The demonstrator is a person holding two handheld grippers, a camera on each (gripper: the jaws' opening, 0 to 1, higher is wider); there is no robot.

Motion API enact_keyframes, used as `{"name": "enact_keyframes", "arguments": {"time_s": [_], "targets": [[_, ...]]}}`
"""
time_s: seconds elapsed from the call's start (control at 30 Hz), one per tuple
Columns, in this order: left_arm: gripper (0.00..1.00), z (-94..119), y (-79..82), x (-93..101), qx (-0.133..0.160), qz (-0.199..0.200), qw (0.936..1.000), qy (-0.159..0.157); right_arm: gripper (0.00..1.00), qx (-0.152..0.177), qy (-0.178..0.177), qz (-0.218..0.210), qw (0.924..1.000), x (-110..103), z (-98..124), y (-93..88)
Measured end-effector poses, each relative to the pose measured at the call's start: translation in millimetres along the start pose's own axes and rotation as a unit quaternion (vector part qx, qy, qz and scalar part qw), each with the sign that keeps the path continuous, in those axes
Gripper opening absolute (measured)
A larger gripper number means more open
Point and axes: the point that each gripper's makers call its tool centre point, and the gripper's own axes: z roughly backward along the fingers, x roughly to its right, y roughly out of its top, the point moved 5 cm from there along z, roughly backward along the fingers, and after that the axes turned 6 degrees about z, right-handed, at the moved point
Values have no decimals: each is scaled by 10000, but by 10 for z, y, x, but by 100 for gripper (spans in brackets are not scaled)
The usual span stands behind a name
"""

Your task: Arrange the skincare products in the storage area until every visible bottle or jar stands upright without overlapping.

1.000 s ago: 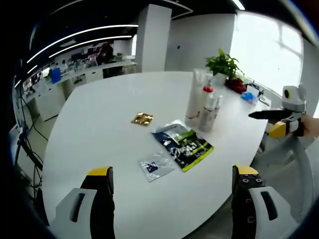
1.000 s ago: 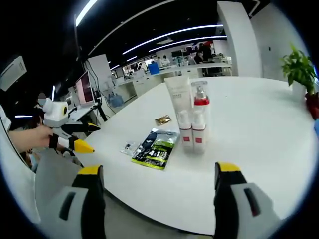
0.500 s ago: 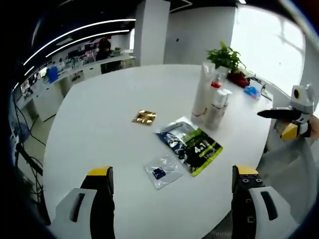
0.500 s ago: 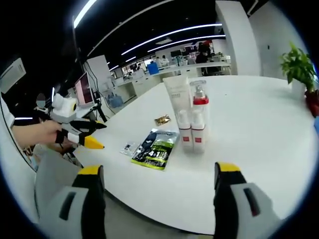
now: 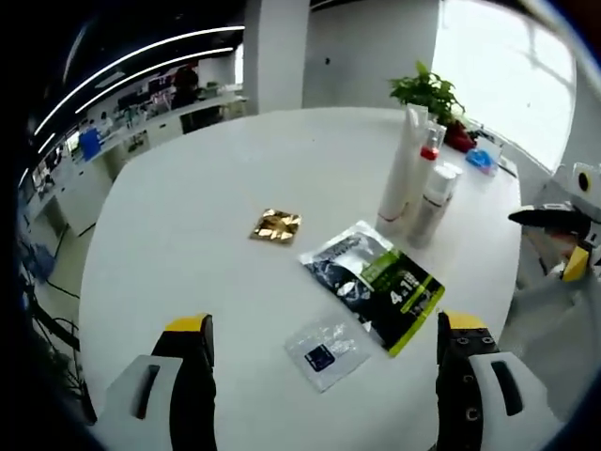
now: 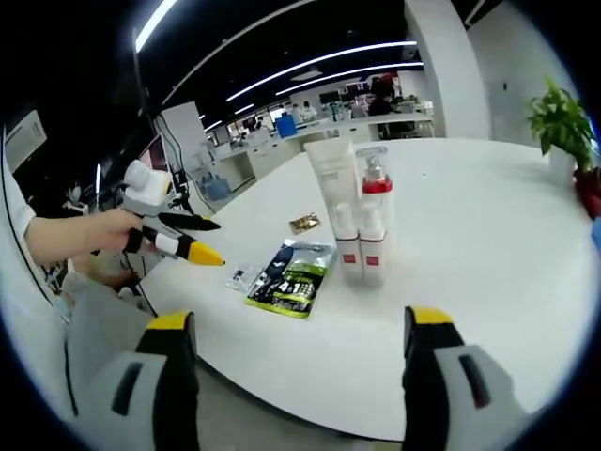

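Skincare bottles stand upright in a tight cluster on the white table [image 5: 188, 216], toward its far side near the edge with the potted plant [image 5: 427, 92]: a tall white tube [image 5: 399, 178], a clear pump bottle with a red collar [image 6: 376, 202], and two small white bottles with red bands [image 6: 362, 244] set in front of it in the right gripper view, all touching or just beside one another. Between that cluster and the near edge lie three flat packets, well apart from the bottles: a dark pouch with green print [image 5: 374, 287], a small clear sachet [image 5: 326, 349] nearest the edge, and a crumpled gold sachet [image 5: 275, 225] toward the middle of the table. The left gripper [image 5: 324, 376] hovers over the near edge with its fingers spread wide and nothing between them; in the right gripper view it comes in from the left, held in a hand [image 6: 99, 235], its yellow-tipped fingers over the table edge. The right gripper [image 6: 300, 362] hangs off the table's edge, its fingers likewise spread and bare; in the left gripper view it shows at the far right, beyond the table edge.
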Motion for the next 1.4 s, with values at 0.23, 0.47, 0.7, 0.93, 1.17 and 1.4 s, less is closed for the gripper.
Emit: {"name": "enact_keyframes", "arguments": {"time_s": [0.23, 0.47, 0.7, 0.93, 1.17, 1.4], "targets": [[97, -234, 122, -76, -182, -70, 9998, 43, 92, -38, -15, 0, 10000, 4, -8, -8], [97, -439, 238, -122, -361, -206, 9991, 19, 92, -41, -49, -32, 10000, 14, -10, -11], [95, -625, 346, -207, -535, -367, 9979, 44, 92, -50, -90, -68, 9999, 27, -10, -12], [92, -803, 479, -292, -647, -463, 9968, 107, 92, -66, -120, -86, 9999, 36, -12, -13], [91, -1012, 588, -346, -783, -530, 9955, 120, 92, -82, -158, -131, 9998, 51, -12, -18], [86, -1223, 662, -417, -911, -549, 9941, 187, 92, -85, -194, -207, 9996, 69, -11, -24]]}}
